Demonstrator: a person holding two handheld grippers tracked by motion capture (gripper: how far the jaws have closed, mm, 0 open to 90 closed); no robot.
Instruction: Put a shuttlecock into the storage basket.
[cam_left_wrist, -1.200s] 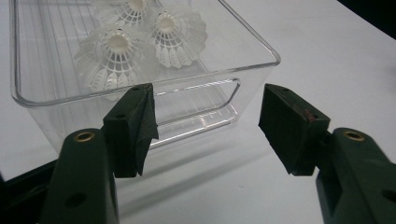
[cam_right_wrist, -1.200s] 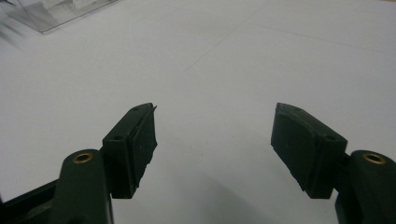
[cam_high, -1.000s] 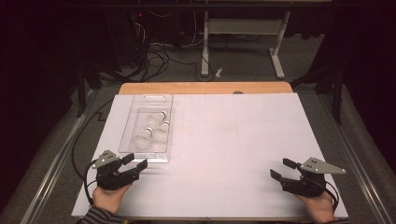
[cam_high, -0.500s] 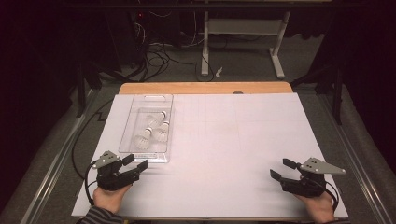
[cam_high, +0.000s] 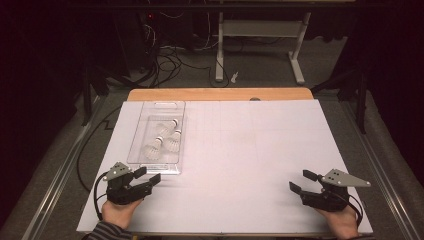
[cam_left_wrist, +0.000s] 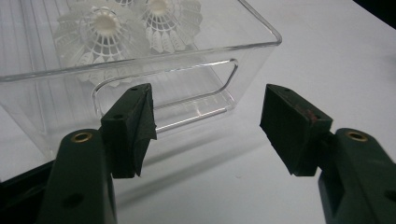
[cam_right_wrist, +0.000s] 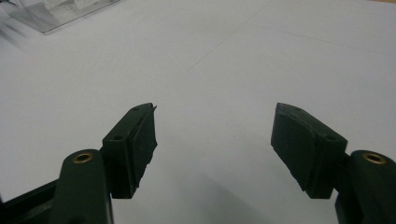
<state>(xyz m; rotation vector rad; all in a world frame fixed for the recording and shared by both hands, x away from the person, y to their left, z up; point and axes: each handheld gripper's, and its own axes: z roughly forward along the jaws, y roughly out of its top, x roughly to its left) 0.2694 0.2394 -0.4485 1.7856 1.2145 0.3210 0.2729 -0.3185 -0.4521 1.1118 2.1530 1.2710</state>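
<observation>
Shuttlecocks (cam_high: 165, 140): three in clear bin (cam_high: 150, 159), table's left, ungrasped | left gripper (cam_high: 148, 176): jaws spread, nothing between, pointed at bin's near handle end, just short of it | right gripper (cam_high: 301, 182): jaws spread, nothing held, over white sheet (cam_high: 250, 150), well apart from bin.

The left gripper (cam_left_wrist: 208, 133) rises from six o'clock with its two black jaws spread wide and nothing between them. Beyond the jaws, toward eleven o'clock, stands a clear plastic box (cam_left_wrist: 205, 70) with a handle cutout in its near wall. Inside it lie white shuttlecocks (cam_left_wrist: 105, 30) near twelve o'clock. The white surface (cam_left_wrist: 327, 56) runs out toward two o'clock.
</observation>
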